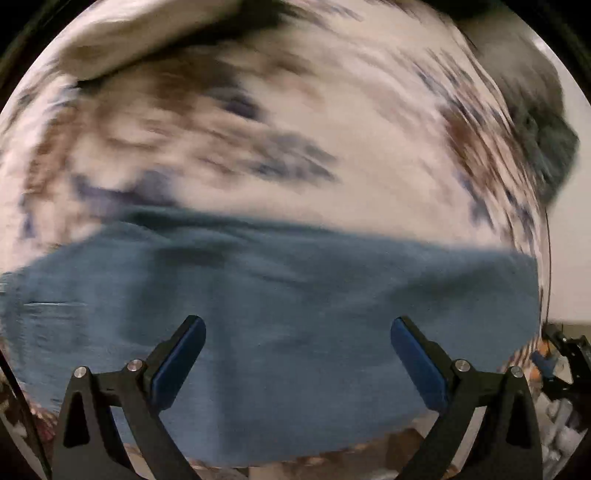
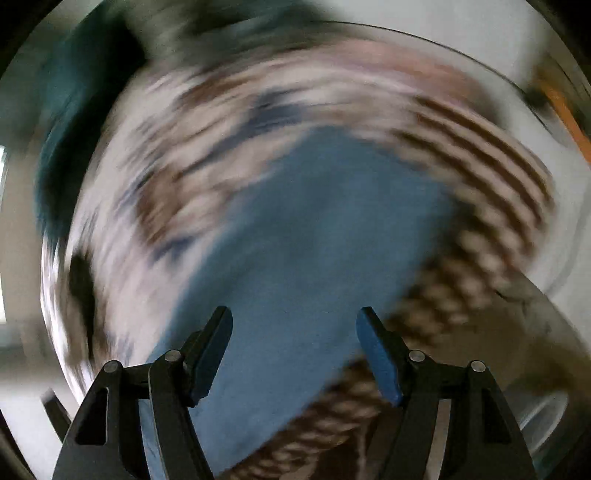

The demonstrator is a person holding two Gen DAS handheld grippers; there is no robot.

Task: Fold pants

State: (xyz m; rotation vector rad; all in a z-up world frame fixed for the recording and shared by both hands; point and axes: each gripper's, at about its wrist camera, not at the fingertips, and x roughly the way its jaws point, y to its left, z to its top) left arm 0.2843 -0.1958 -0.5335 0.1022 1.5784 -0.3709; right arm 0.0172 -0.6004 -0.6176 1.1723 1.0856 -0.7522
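Observation:
The blue pants (image 1: 280, 295) lie flat on a patterned white, brown and navy bedspread (image 1: 258, 122), filling the lower half of the left wrist view. My left gripper (image 1: 298, 325) hangs above them, open, with nothing between its pads. In the right wrist view the pants (image 2: 303, 236) run as a blue band from the middle down to the bottom left. My right gripper (image 2: 294, 315) hovers over that band, open, with nothing between its fingers. Both views are smeared by motion.
A cream pillow (image 1: 147, 33) lies at the upper left of the bed. A dark grey garment (image 1: 539, 122) sits at the bed's right edge. A dark teal cloth (image 2: 70, 122) lies off the bedspread (image 2: 480, 155) at the left. Cluttered floor items (image 1: 561, 398) show at lower right.

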